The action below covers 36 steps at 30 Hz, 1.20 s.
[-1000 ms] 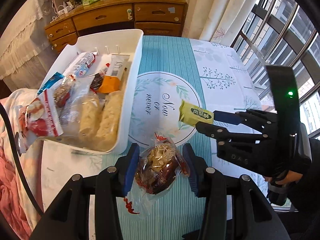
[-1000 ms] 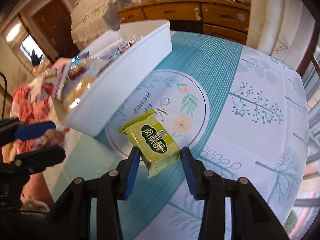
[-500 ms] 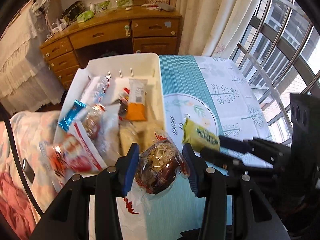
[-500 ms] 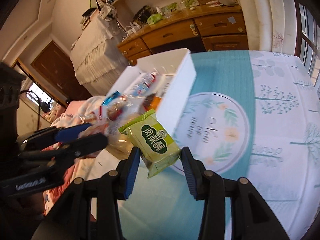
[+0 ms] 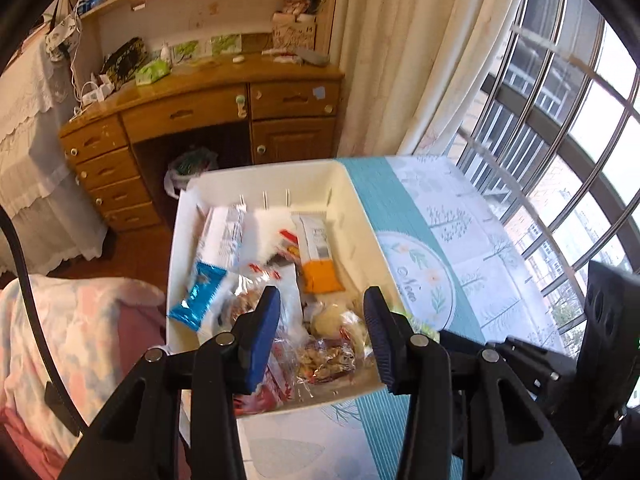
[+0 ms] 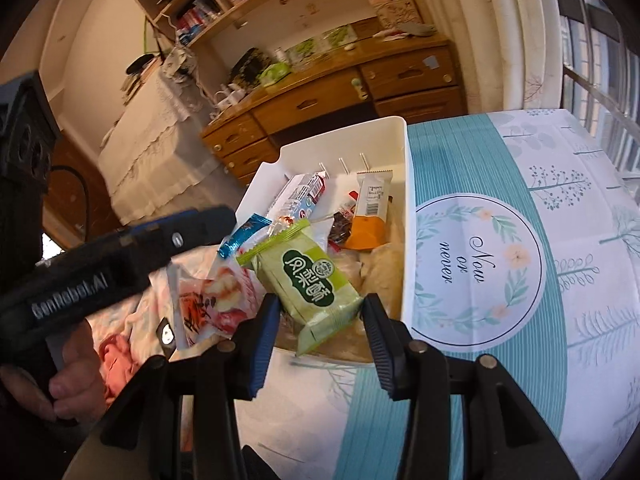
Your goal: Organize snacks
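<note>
So both grippers are hanging over the near end of the white bin [image 5: 360,200] — it sits on the left edge of a table with a teal and white cloth [image 6: 500,160]. The right gripper [image 6: 318,322] is clamped on a green pineapple-cake packet [image 6: 308,276], pads pressing both sides, and the packet hangs tilted above the bin's near end. The left gripper [image 5: 322,330] has a clear bag of brown snacks [image 5: 326,358] between its pads; it's blurry, and the left pad isn't clearly touching, so I can't tell whether it's actually gripped — or just lying in the bin behind the fingers. Already in the bin: an orange and white bar [image 5: 318,256] toward the far right, a long white packet [image 5: 224,236] on the far left, a blue wrapper [image 5: 198,294] on the left, plus pale buns [image 6: 384,268] along the right wall. Beyond the table stands a wooden desk [image 5: 192,116].
</note>
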Motion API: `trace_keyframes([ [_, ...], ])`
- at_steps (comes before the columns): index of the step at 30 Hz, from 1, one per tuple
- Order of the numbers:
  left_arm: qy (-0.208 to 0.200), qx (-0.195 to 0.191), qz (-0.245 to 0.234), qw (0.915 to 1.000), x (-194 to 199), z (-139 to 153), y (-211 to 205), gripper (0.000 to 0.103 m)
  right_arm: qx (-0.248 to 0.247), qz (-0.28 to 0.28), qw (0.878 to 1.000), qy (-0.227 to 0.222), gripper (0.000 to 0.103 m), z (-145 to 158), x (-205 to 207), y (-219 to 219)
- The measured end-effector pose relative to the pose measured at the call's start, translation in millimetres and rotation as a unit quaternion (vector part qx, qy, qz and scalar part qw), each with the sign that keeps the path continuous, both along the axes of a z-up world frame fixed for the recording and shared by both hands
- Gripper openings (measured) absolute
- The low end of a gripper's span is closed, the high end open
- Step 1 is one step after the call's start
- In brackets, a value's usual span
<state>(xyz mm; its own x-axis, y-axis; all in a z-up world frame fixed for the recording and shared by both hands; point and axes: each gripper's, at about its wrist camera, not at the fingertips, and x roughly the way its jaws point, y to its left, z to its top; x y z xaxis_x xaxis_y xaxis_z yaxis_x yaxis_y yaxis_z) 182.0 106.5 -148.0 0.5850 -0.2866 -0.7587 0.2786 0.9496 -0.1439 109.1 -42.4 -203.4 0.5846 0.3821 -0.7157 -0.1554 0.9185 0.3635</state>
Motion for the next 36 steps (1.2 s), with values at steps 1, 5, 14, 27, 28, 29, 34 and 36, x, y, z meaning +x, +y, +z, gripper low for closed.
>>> trace_keyframes([
  [1,-0.001,-0.004,0.000,1.0000,0,3,3,0.045,-0.003,-0.005,1.000,0.000,0.046,2,-1,2],
  [5,0.001,-0.016,0.013,0.9998,-11,15,11,0.066,-0.012,-0.015,1.000,-0.010,0.058,16,-8,1],
  [14,0.041,-0.010,0.077,0.9962,-55,29,-4,0.079,-0.034,-0.017,0.999,-0.029,0.084,54,-48,-35],
  [27,0.091,-0.022,0.186,0.9781,-171,13,-49,0.083,-0.058,-0.032,0.996,0.057,0.098,50,-131,-142],
  [28,0.095,-0.024,0.189,0.9771,-175,11,-51,0.083,-0.059,-0.034,0.996,0.063,0.098,49,-135,-147],
  [29,0.100,-0.025,0.192,0.9760,-183,10,-52,0.083,-0.061,-0.034,0.995,0.068,0.098,48,-139,-151],
  [34,0.099,0.002,0.188,0.9773,-208,22,-65,0.083,-0.084,-0.026,0.993,0.084,0.098,57,-160,-162],
  [36,0.086,0.016,0.184,0.9789,-212,34,-72,0.084,-0.087,-0.022,0.992,0.084,0.098,64,-168,-165],
])
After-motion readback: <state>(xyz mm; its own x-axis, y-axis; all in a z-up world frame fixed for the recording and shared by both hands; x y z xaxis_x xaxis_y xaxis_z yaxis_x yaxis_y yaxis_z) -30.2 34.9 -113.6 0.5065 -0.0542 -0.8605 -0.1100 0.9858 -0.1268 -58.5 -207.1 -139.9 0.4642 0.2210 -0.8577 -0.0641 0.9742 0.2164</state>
